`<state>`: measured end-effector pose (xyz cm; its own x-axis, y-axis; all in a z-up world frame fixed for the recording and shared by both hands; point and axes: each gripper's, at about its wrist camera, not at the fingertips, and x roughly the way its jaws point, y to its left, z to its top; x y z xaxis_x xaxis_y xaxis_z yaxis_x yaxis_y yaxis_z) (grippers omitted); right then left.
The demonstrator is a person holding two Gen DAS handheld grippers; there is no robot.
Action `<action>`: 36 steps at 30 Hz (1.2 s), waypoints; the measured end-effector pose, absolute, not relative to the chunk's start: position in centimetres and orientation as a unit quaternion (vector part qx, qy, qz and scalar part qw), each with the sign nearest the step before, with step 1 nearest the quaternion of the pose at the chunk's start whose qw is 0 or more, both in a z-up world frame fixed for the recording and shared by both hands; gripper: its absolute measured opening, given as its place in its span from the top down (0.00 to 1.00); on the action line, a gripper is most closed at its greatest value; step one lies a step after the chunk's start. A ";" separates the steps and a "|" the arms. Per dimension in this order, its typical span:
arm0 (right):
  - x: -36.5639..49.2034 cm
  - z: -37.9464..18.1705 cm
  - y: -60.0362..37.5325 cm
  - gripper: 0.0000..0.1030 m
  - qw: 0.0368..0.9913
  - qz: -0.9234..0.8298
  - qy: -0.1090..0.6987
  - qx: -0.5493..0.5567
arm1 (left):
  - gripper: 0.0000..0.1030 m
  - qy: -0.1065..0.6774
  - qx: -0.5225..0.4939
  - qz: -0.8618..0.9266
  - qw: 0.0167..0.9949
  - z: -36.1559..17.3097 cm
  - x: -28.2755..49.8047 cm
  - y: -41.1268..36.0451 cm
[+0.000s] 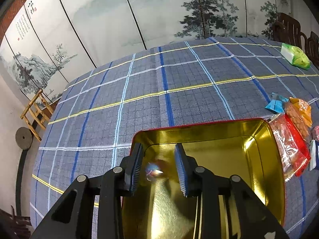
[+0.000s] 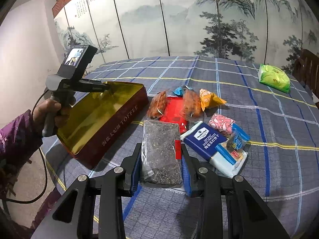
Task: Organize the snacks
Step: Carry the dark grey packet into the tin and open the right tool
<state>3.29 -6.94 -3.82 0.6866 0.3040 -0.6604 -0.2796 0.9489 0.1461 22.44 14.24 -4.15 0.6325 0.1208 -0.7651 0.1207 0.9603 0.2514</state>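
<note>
The right gripper (image 2: 161, 163) clamps a clear bag of dark grainy snack (image 2: 161, 153) above the checked tablecloth (image 2: 269, 119). Beside it lie a blue soda-cracker pack (image 2: 207, 139), a pink sweet (image 2: 221, 123), red and orange packets (image 2: 175, 107) and, farther back, a green tissue pack (image 2: 274, 77). To the left, the left gripper (image 1: 158, 165), its blue pads slightly apart with a small blurred shiny wrapped sweet (image 1: 153, 171) between them, whether touching cannot be told, reaches into the open gold-lined toffee tin (image 2: 111, 123).

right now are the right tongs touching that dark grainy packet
Touching. The right wrist view shows the right tongs closed on the dark grainy packet, both pads pressed against its sides.
</note>
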 end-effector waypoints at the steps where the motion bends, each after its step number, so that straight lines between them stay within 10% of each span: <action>1: 3.3 -3.8 -6.9 0.65 0.918 0.160 0.363 0.018 | 0.71 0.429 0.140 0.001 0.892 -4.1 22.5 14.3; 36: 8.7 -1.0 2.6 0.65 0.901 0.257 0.349 0.017 | 0.45 0.318 0.093 0.125 0.935 6.4 8.6 17.5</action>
